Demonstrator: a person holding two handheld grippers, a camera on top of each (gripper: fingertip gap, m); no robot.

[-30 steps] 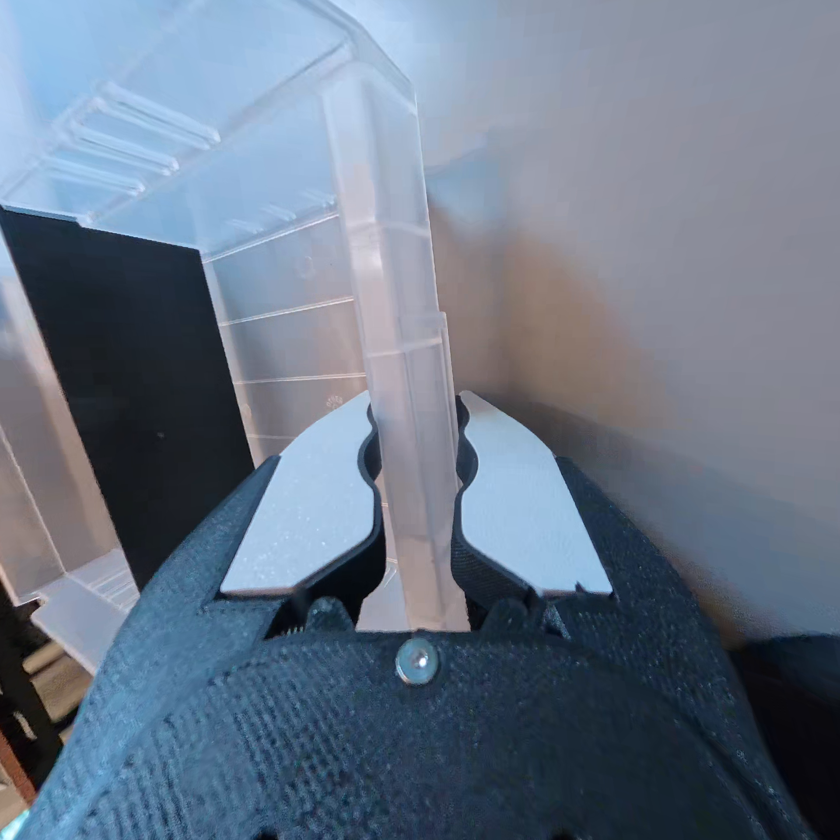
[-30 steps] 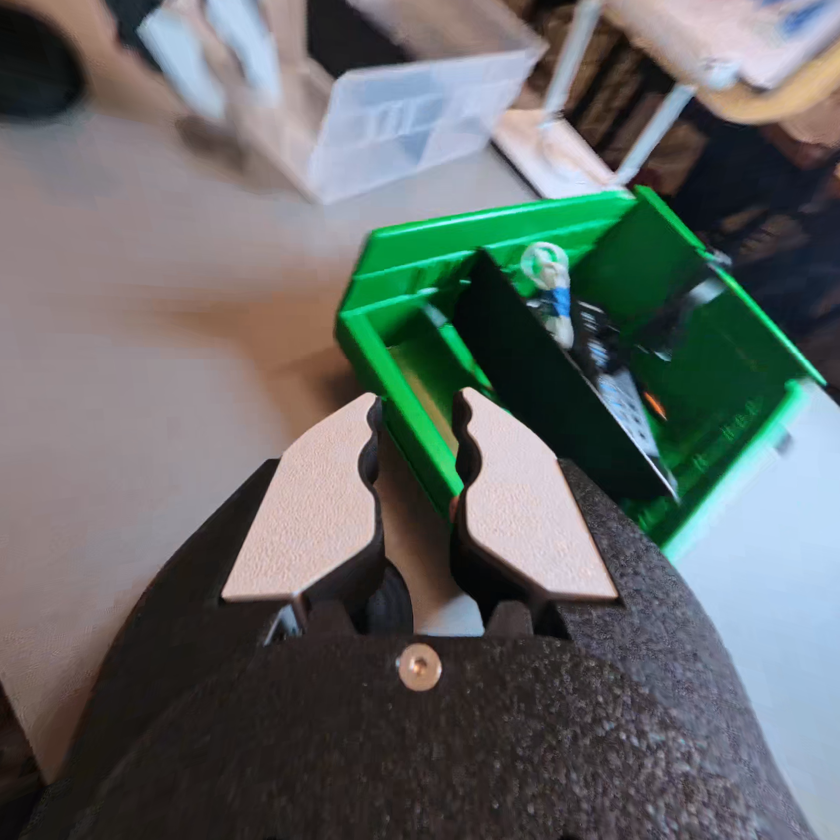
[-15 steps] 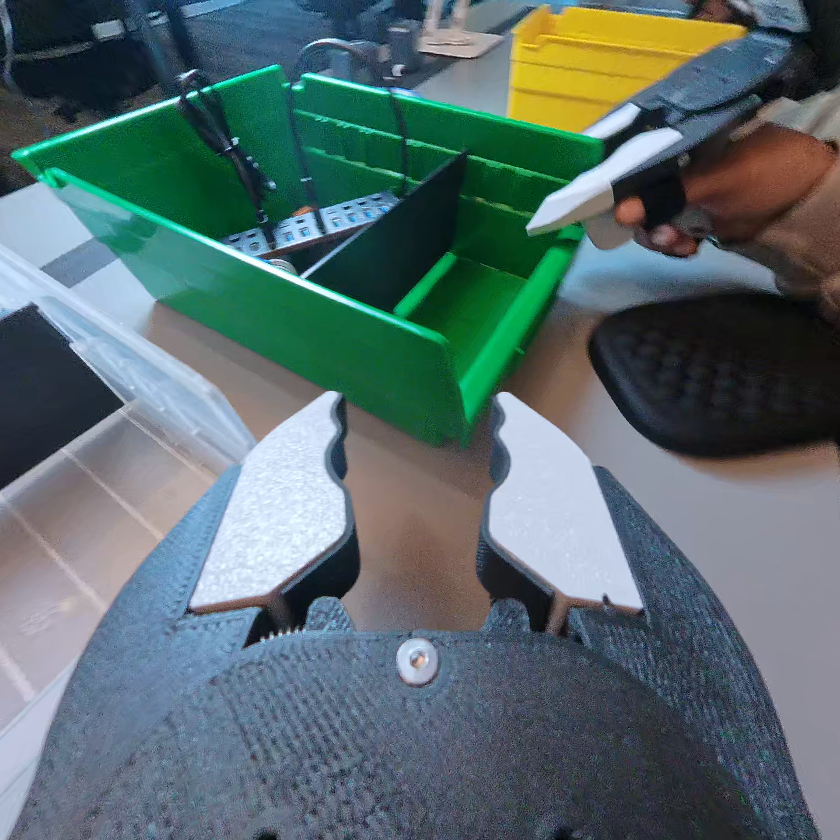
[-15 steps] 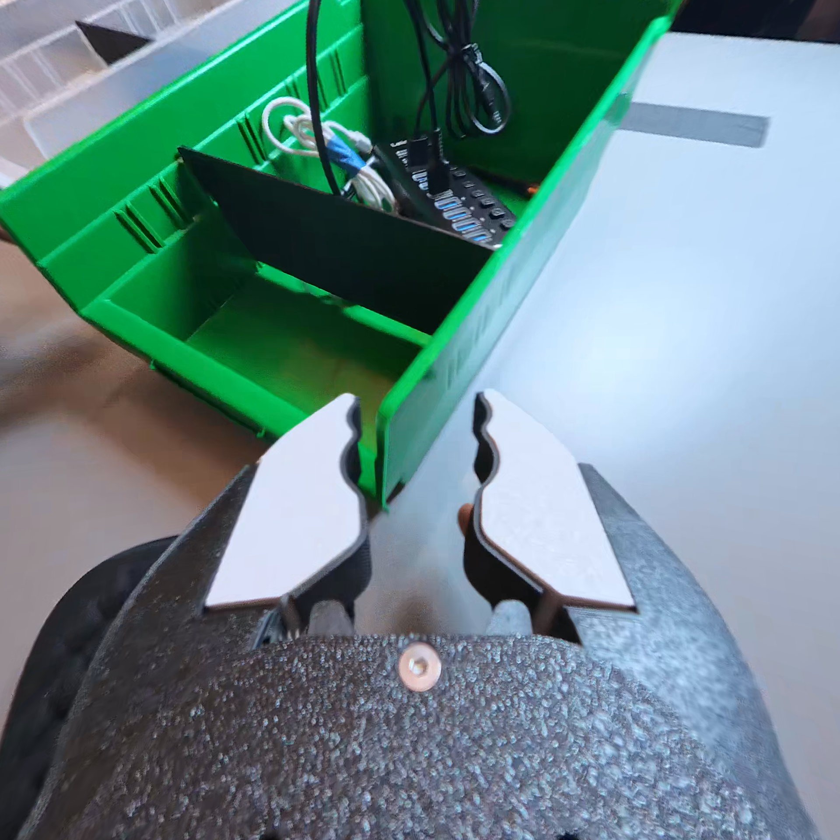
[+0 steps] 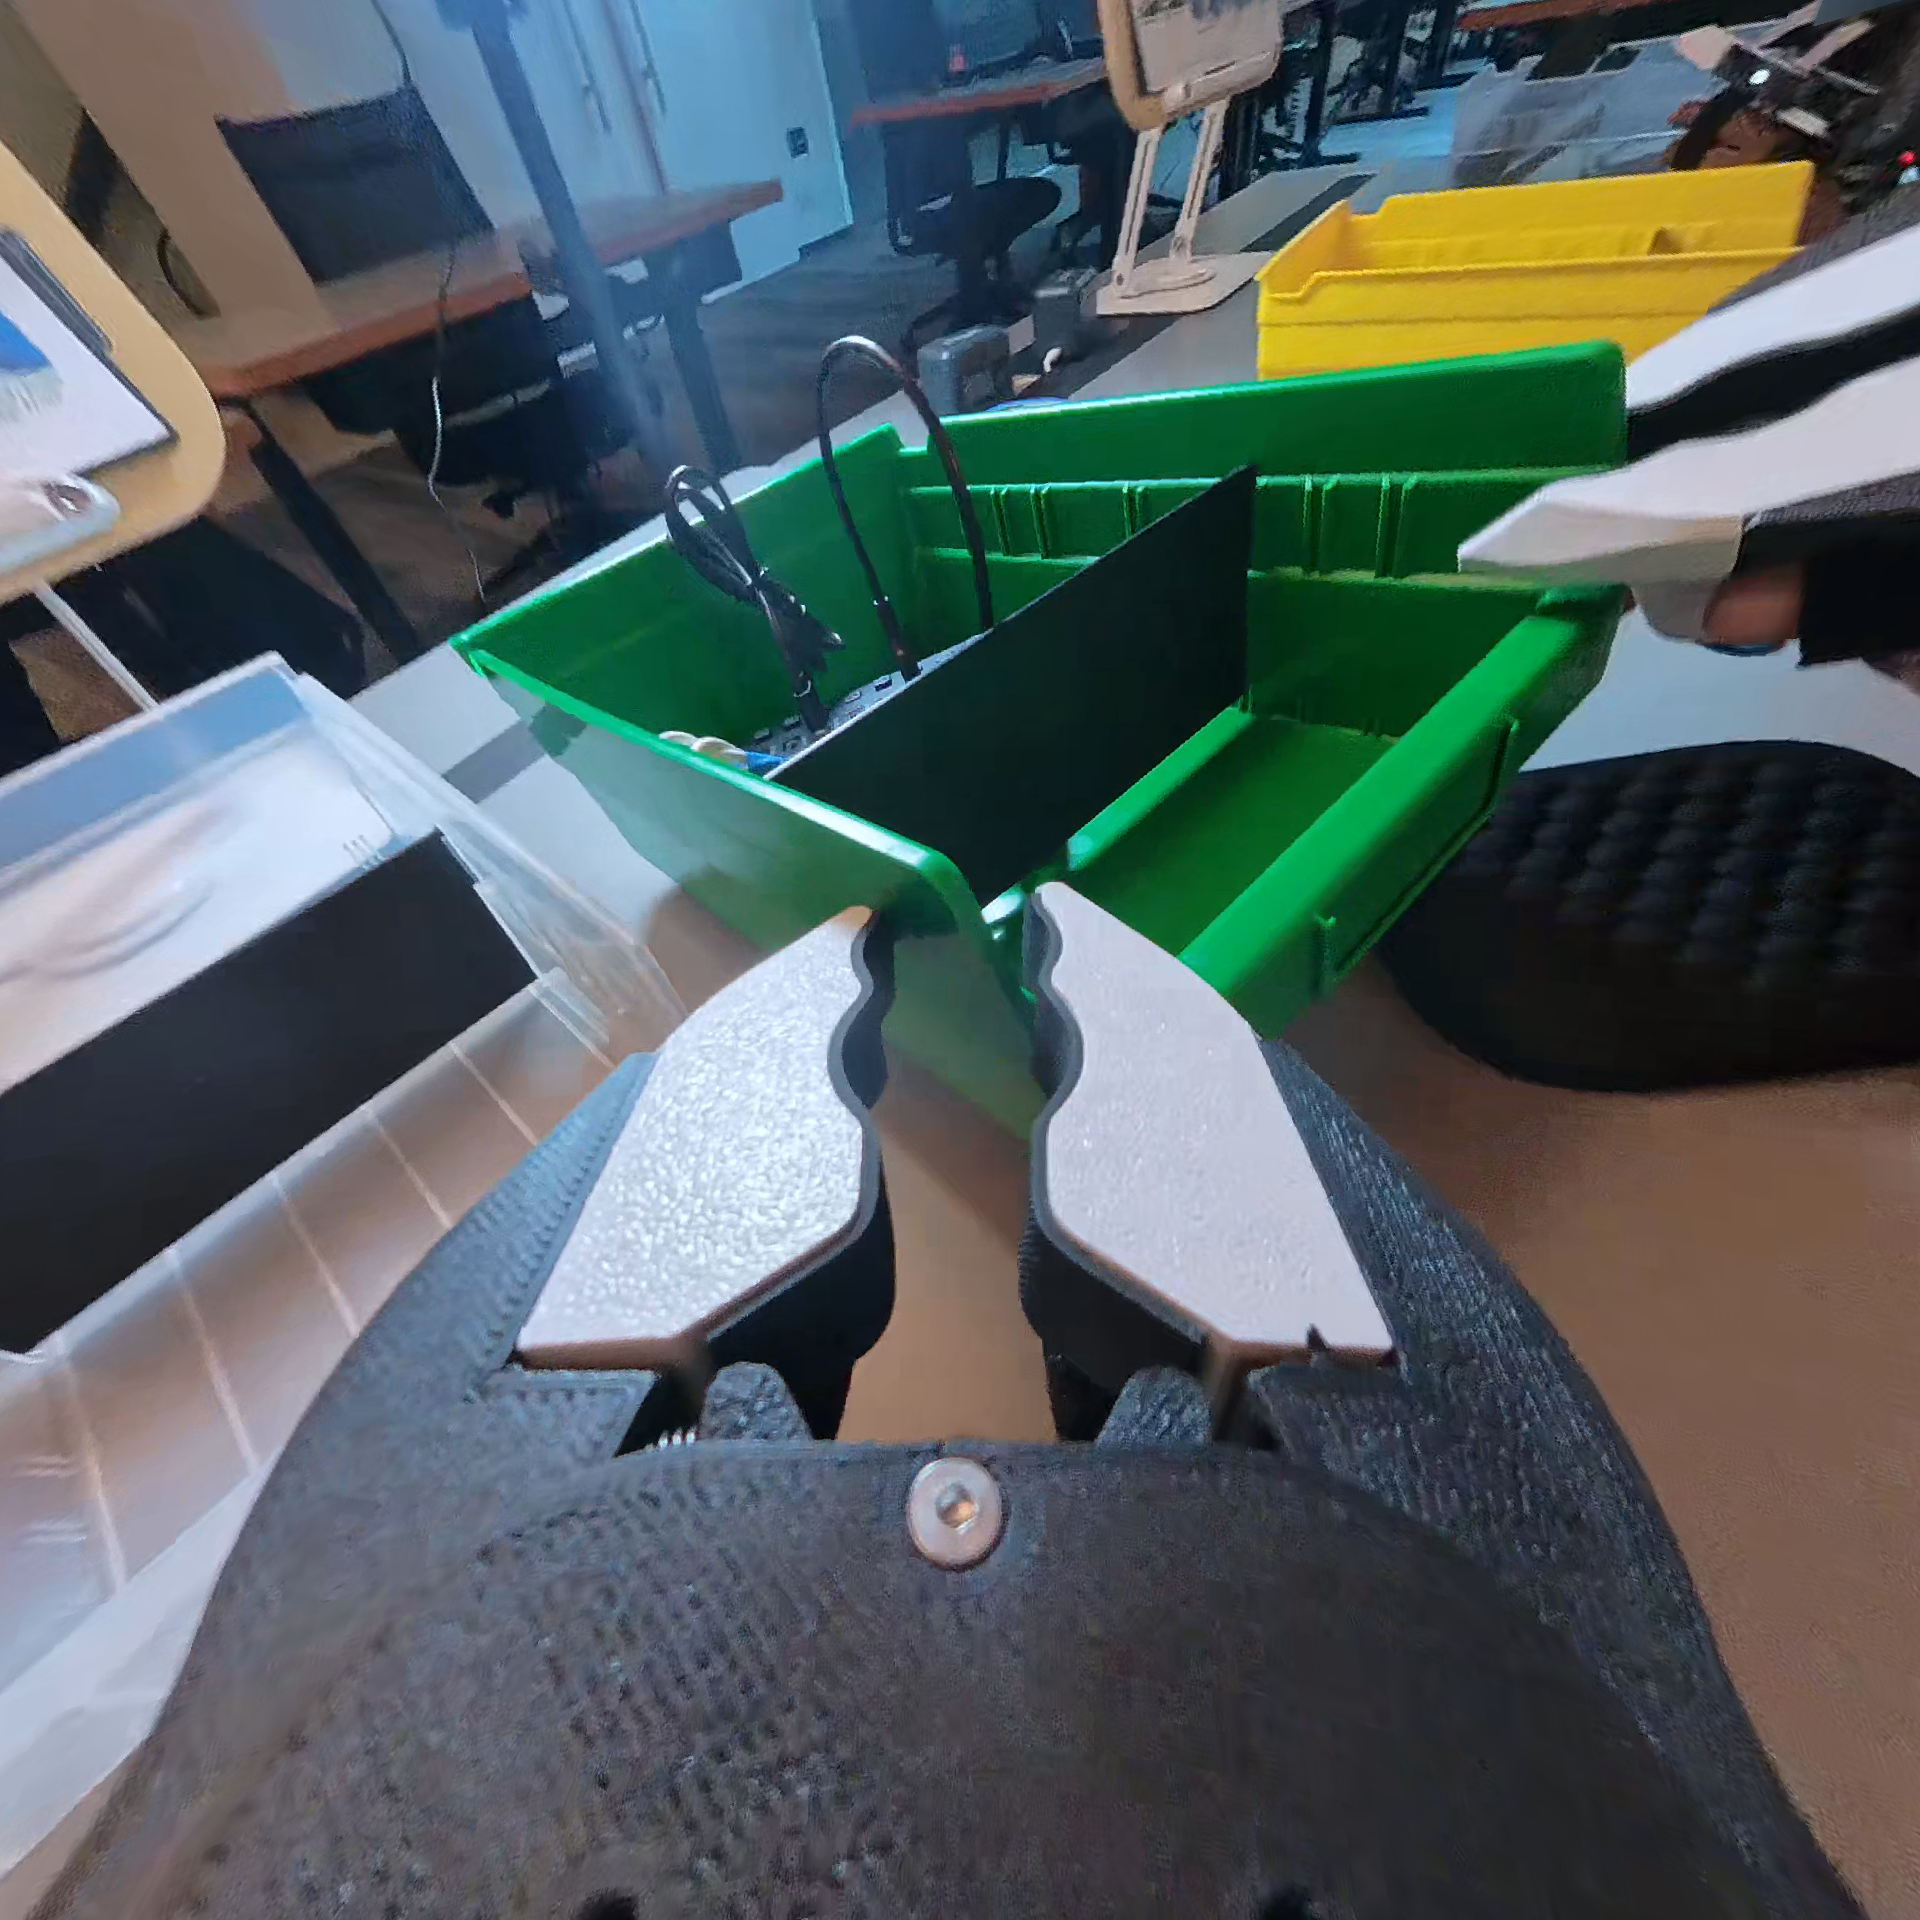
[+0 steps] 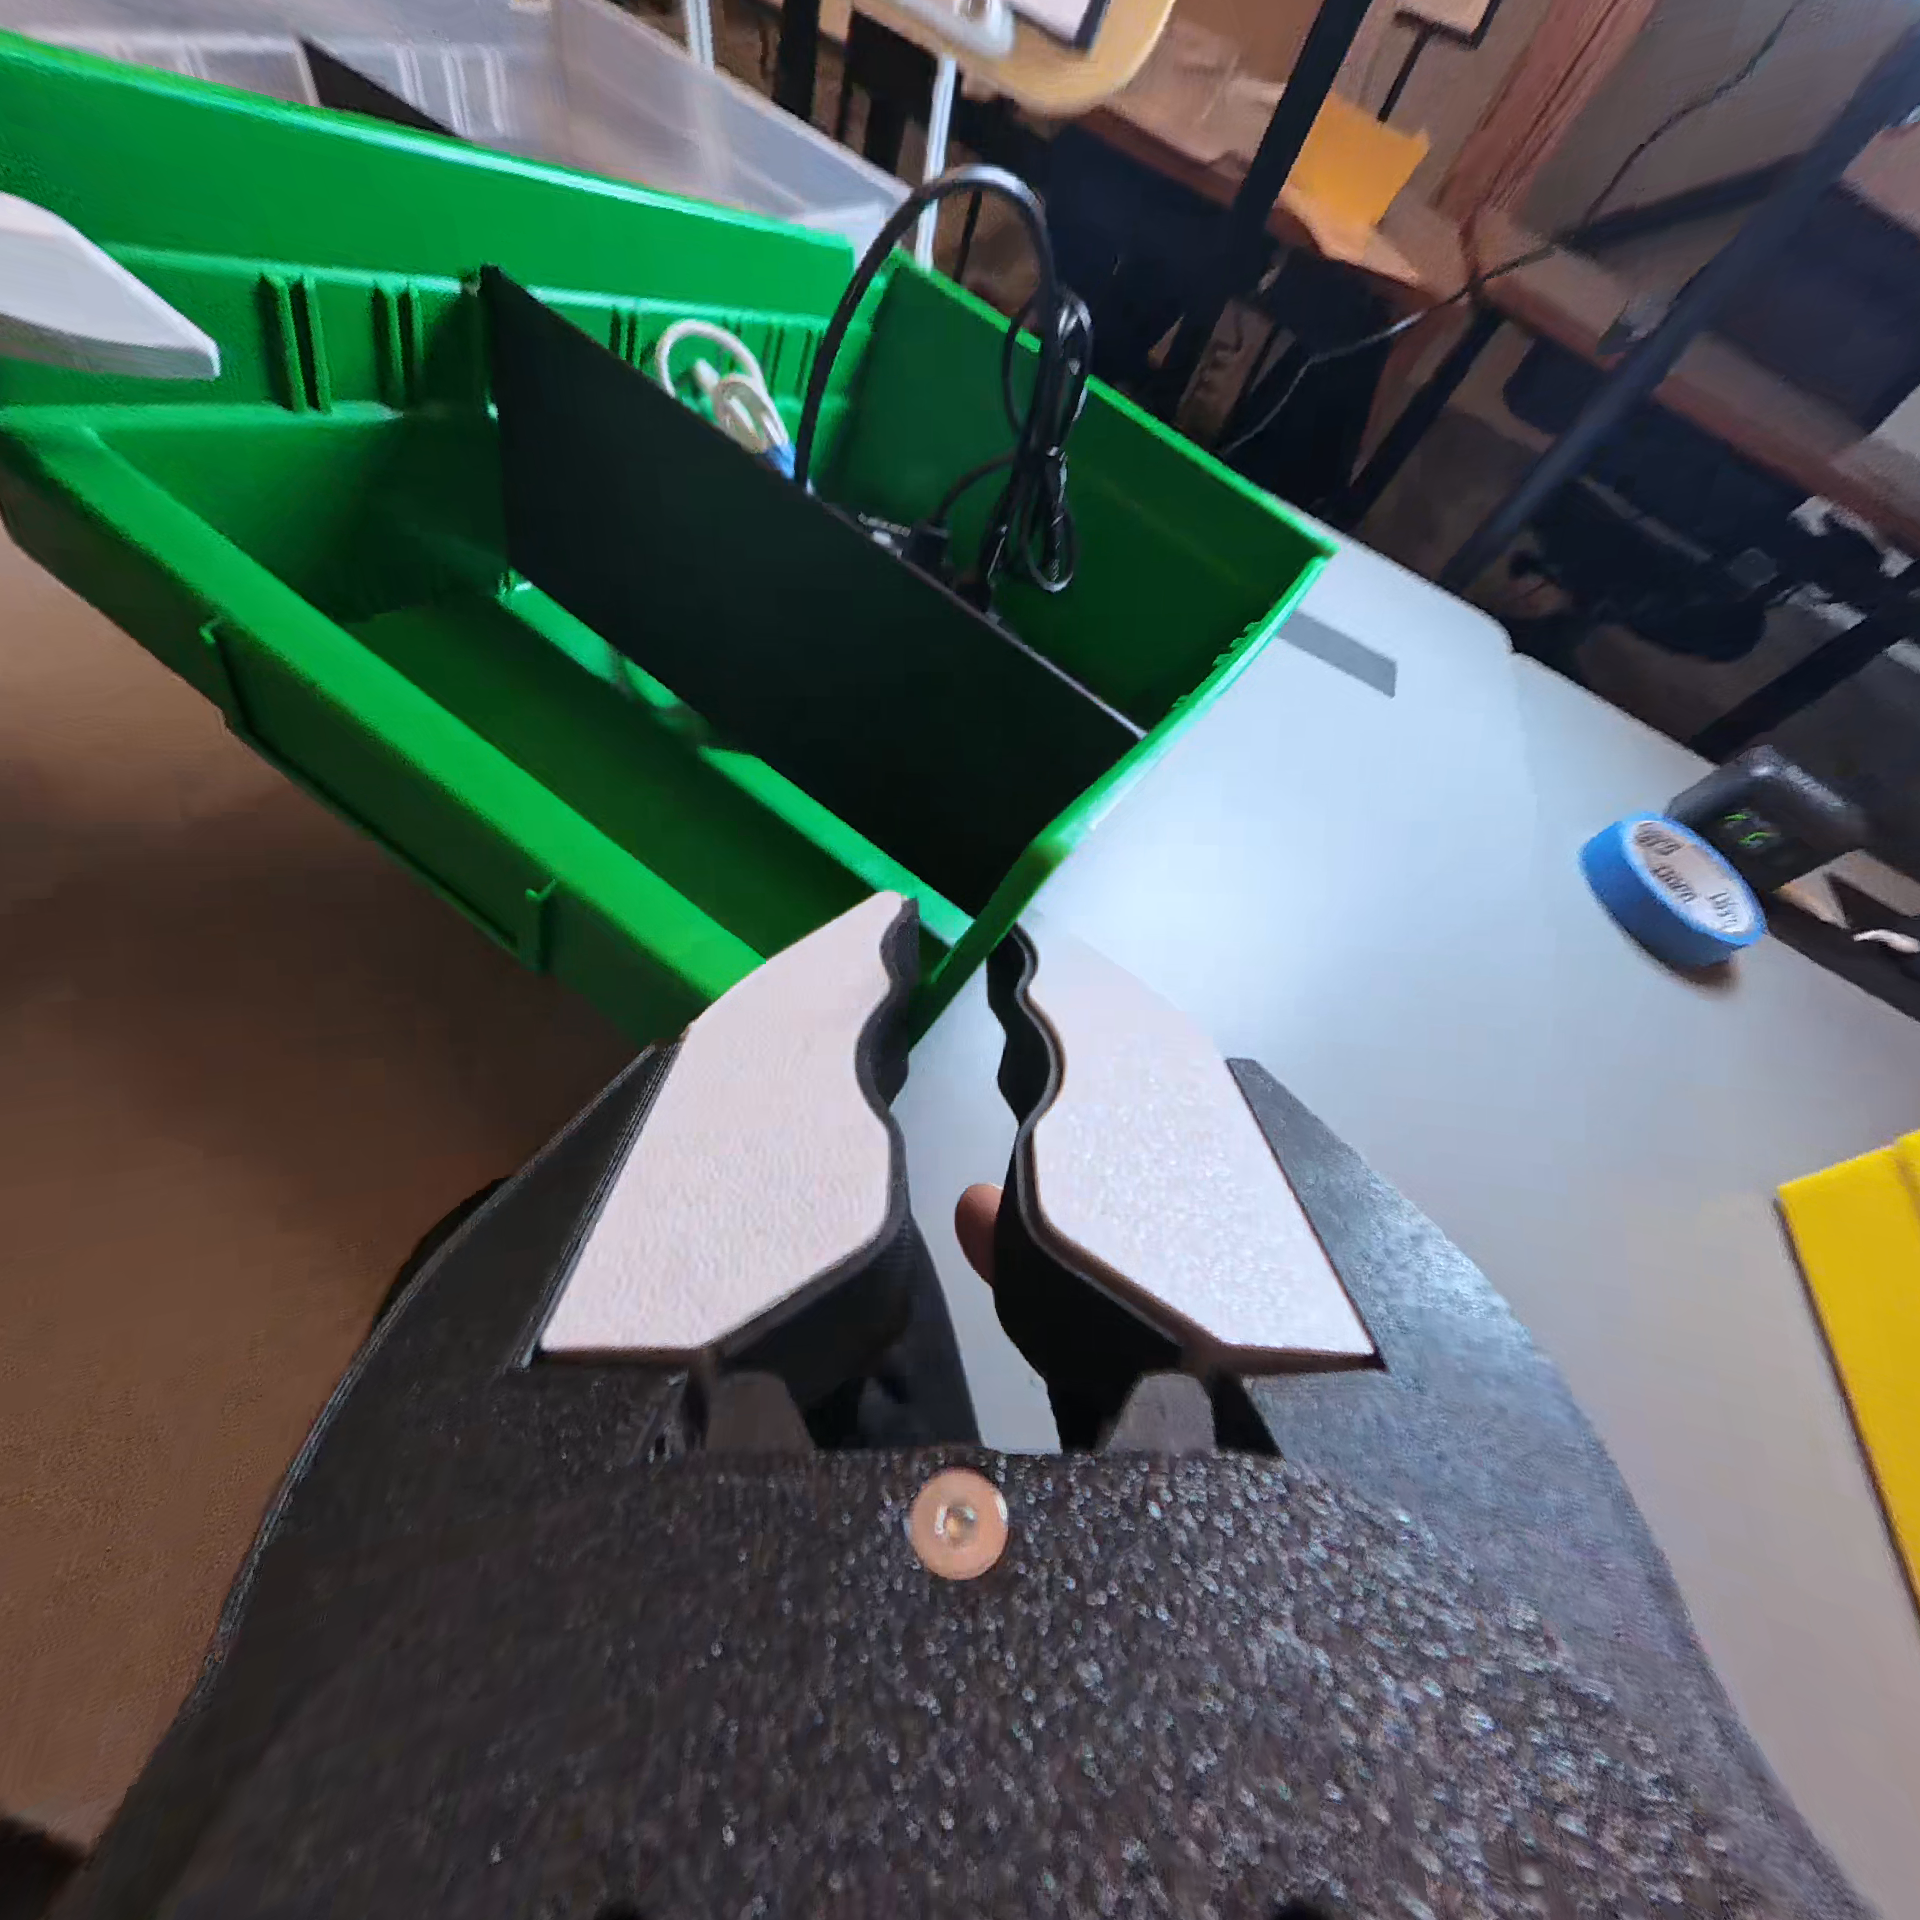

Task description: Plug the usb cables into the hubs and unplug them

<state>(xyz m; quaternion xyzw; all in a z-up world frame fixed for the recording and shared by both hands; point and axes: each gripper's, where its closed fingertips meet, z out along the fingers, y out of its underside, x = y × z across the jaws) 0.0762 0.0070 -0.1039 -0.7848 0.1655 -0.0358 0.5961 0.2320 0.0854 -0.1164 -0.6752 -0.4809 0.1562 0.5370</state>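
The left gripper (image 5: pixel 951 935) is seen closed upon the near side wall of the green bin (image 5: pixel 727 831), at the corner where that wall meets the low front lip; the wall passes between the two fingers and is clamped by them. The right gripper (image 6: pixel 956 940) is set at the opposite side wall of the same bin (image 6: pixel 436 748); the wall's front edge stands between the fingertips, the inner finger (image 6: pixel 769 1122) is against it, and a narrow gap is seen beside the outer finger, so it cannot be told whether that wall is gripped. The bin appears tilted in both views. A black divider (image 5: pixel 1049 717) is seen standing across the bin; the compartment on the near side of it holds nothing visible. Beyond the divider, at 12 o'clock in the right wrist view, the usb hub (image 6: pixel 899 532) is partly seen on the bin floor; a black cable (image 6: pixel 1044 416), bundled and looped, rises above it; a coiled white cable (image 6: pixel 727 400) lies at 11 o'clock. A clear plastic box (image 5: pixel 239 935) is noted at 9 o'clock of the left gripper; a yellow bin (image 5: pixel 1507 281) at 1 o'clock, farther off; a blue tape roll (image 6: pixel 1668 888) at 2 o'clock of the right gripper, on the table (image 6: pixel 1351 987).
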